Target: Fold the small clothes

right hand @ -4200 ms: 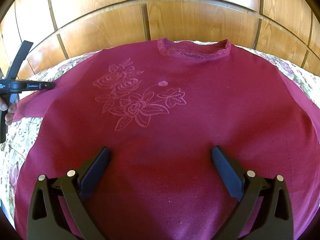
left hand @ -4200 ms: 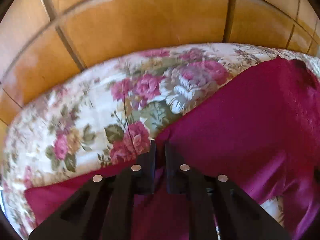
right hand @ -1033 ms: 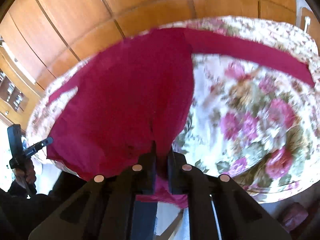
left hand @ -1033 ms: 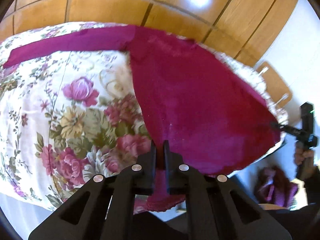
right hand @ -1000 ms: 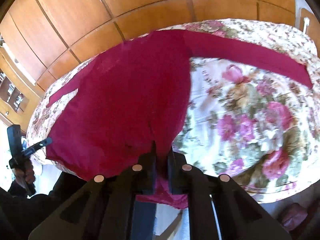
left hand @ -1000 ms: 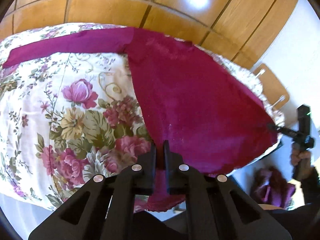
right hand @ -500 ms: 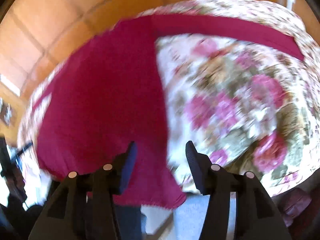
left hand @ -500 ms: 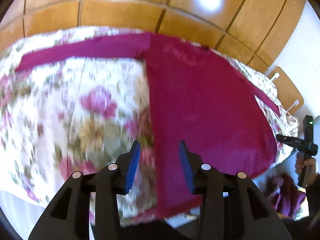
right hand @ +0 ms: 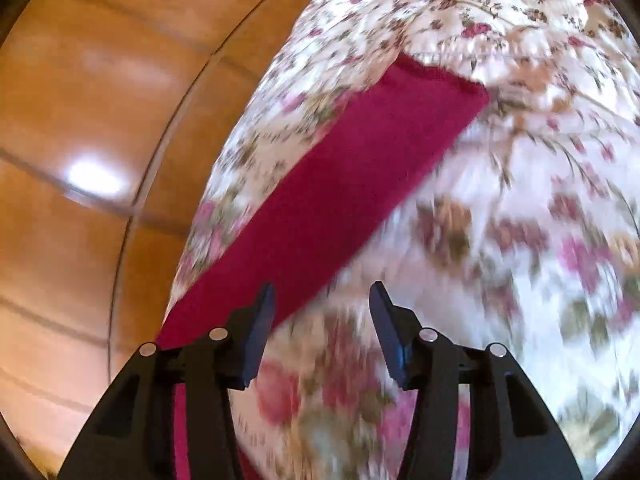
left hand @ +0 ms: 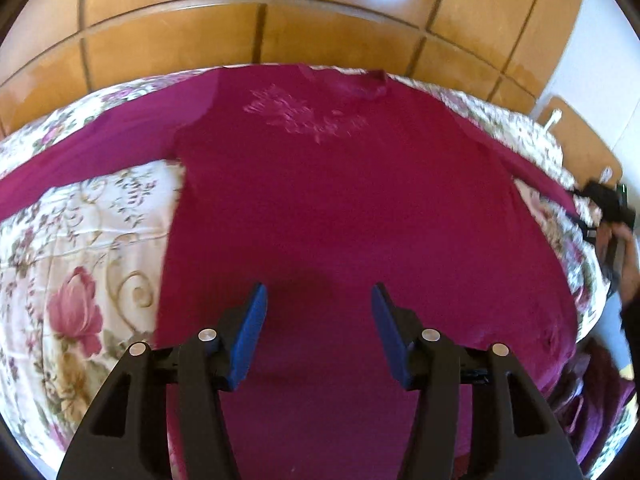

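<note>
A magenta long-sleeved top (left hand: 340, 200) lies spread flat, front up, on the floral bedspread (left hand: 80, 248), with an embroidered flower below its collar. My left gripper (left hand: 318, 304) is open and empty above the lower middle of the top. My right gripper (right hand: 322, 304) is open and empty over the bedspread (right hand: 520, 220), beside the top's right sleeve (right hand: 340, 200), which lies straight out to its cuff. The right gripper also shows at the right edge of the left wrist view (left hand: 608, 204), held in a hand.
A wooden panelled wall (left hand: 280, 32) runs behind the bed. A wooden chair back (left hand: 580, 136) stands at the far right. More magenta cloth (left hand: 600, 404) lies low beyond the bed's right edge.
Both grippers have let go of the top's hem and opened wide. The left one has swung over the top's middle. The right one has swung toward the right sleeve.
</note>
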Available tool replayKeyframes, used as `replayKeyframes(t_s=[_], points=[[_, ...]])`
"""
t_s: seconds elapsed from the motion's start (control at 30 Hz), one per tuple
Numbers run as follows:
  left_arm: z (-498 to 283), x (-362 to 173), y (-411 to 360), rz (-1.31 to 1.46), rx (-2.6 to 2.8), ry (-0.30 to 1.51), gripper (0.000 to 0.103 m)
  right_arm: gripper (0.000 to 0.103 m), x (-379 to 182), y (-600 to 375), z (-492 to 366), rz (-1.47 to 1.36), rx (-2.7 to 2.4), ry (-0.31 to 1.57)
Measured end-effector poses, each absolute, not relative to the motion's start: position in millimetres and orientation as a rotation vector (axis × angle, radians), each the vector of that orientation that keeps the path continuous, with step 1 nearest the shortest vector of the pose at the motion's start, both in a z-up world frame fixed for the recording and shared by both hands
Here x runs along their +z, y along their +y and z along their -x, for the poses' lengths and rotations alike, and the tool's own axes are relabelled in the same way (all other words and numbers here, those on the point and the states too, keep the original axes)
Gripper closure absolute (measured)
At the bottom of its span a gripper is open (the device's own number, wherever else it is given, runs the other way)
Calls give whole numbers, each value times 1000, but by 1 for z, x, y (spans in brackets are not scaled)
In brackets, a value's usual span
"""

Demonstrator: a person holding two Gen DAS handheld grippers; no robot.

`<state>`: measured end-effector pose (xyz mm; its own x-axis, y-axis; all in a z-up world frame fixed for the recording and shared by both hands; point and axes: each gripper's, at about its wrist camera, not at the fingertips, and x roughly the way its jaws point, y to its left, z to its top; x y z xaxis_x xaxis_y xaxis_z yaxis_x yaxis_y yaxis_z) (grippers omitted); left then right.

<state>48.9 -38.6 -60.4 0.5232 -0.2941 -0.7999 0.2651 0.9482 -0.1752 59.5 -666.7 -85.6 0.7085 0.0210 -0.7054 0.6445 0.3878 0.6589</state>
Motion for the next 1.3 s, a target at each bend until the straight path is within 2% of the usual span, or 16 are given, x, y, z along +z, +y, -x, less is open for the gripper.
replayKeyframes(t_s=[0.1, 0.17, 0.23, 0.33, 0.53, 0.7, 0.87, 1.07, 1.1, 1.17, 1.23, 1.3], points=[[-50, -63, -43, 10, -334, 966, 50, 55, -97, -691, -65, -1170, -543, 683], [-53, -65, -42, 8, -327, 974, 50, 69, -103, -705, -68, -1183, -594, 689], [-58, -67, -40, 21, -324, 986, 50, 93, -98, -710, -76, -1138, -609, 713], [-63, -70, -40, 32, -327, 997, 50, 96, -77, -709, -99, -994, -570, 746], [-75, -70, -41, 89, -347, 1004, 50, 97, 0, -637, -163, -695, -254, 702], [-83, -65, -37, 148, -355, 1005, 50, 97, 33, -538, -225, -558, 34, 705], [-91, -58, -25, 215, -345, 989, 50, 97, 39, -415, -264, -427, 296, 756], [-106, -54, -8, 291, -333, 981, 50, 97, 2, -287, -280, -297, 523, 892], [-109, -53, -6, 300, -332, 979, 50, 96, -3, -274, -279, -280, 541, 908], [-116, -52, -2, 316, -329, 974, 50, 86, -11, -256, -273, -261, 563, 929], [-125, -50, 1, 340, -329, 970, 50, 63, -13, -256, -264, -278, 579, 916], [-133, -48, 4, 355, -331, 962, 50, 62, -9, -267, -256, -298, 571, 899]])
